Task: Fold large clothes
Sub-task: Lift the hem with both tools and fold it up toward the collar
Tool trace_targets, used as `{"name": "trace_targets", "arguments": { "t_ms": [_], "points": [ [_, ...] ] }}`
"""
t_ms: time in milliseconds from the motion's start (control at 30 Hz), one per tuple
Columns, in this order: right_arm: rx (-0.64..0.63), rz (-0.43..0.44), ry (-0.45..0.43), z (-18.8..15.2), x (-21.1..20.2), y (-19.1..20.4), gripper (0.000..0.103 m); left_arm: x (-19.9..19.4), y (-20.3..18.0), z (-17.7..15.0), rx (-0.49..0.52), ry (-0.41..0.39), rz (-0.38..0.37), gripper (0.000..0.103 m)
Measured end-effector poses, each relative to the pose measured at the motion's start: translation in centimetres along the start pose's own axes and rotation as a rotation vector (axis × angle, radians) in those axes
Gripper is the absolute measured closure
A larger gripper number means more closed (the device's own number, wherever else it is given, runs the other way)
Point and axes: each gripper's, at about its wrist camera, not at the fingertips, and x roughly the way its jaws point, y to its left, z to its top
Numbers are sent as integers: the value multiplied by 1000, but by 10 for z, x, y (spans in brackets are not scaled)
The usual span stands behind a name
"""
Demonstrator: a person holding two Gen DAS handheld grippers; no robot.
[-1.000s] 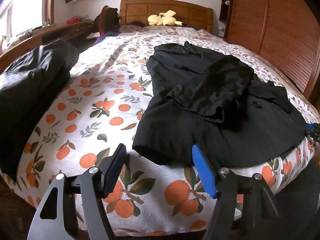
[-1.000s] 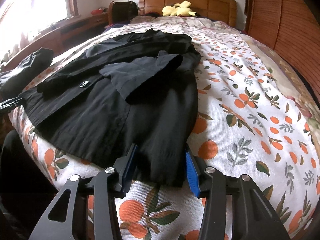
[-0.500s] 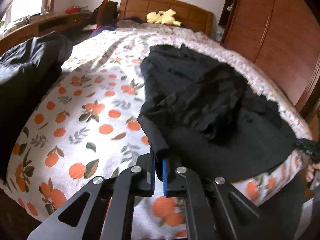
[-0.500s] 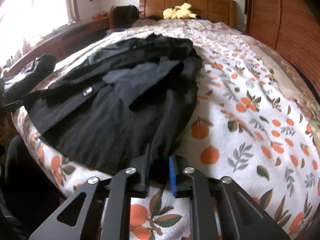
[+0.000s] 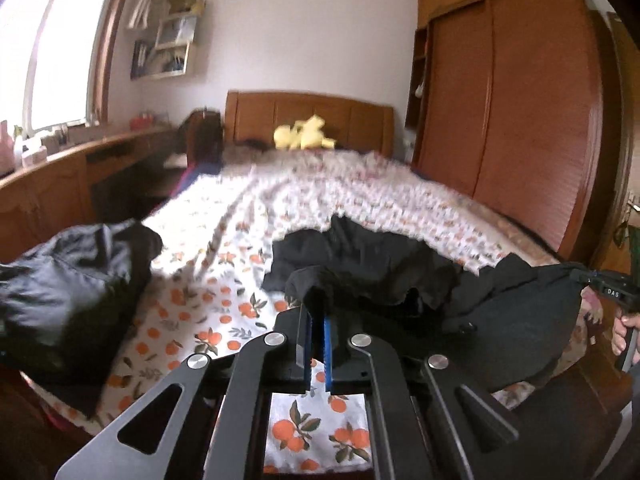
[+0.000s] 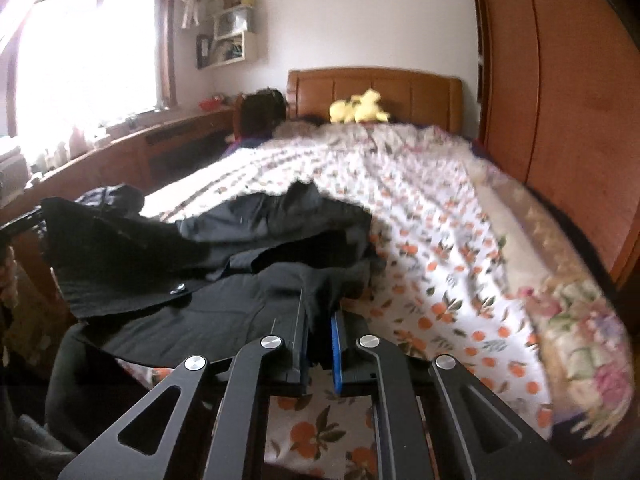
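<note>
A large black coat (image 5: 400,272) lies on the bed, its hem lifted off the sheet. My left gripper (image 5: 317,320) is shut on the coat's left hem corner. My right gripper (image 6: 320,320) is shut on the right hem corner of the same coat (image 6: 224,256). The hem hangs stretched between the two grippers above the foot of the bed. The right gripper also shows at the right edge of the left wrist view (image 5: 608,290), held by a hand. A metal button (image 6: 176,289) shows on the coat front.
The bed has an orange-print sheet (image 5: 224,264) and a wooden headboard (image 5: 308,120) with a yellow plush toy (image 5: 304,138). Another black garment (image 5: 68,292) lies piled at the bed's left edge. A wooden wardrobe (image 5: 512,120) stands at the right and a desk (image 5: 60,184) at the left.
Both grippers closed on the coat's hem corners and have lifted them up off the bed. The cameras have tilted up toward the headboard.
</note>
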Motion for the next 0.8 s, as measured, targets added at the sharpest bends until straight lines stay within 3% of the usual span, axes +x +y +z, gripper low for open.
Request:
{"name": "trace_targets", "arguments": {
  "t_ms": [133, 367, 500, 800],
  "points": [
    [-33, 9, -16, -9, -40, 13, 96, -54, -9, -9, -7, -39, -24, 99],
    [-29, 36, -5, -33, -76, 22, 96, -96, -15, -22, 2, -33, -36, 99],
    [-43, 29, 30, -40, -68, 27, 96, -91, -15, -27, 4, -9, -24, 99],
    [-30, 29, 64, -44, -23, 17, 95, -37, -5, -23, 13, 18, 1, 99]
  ]
}}
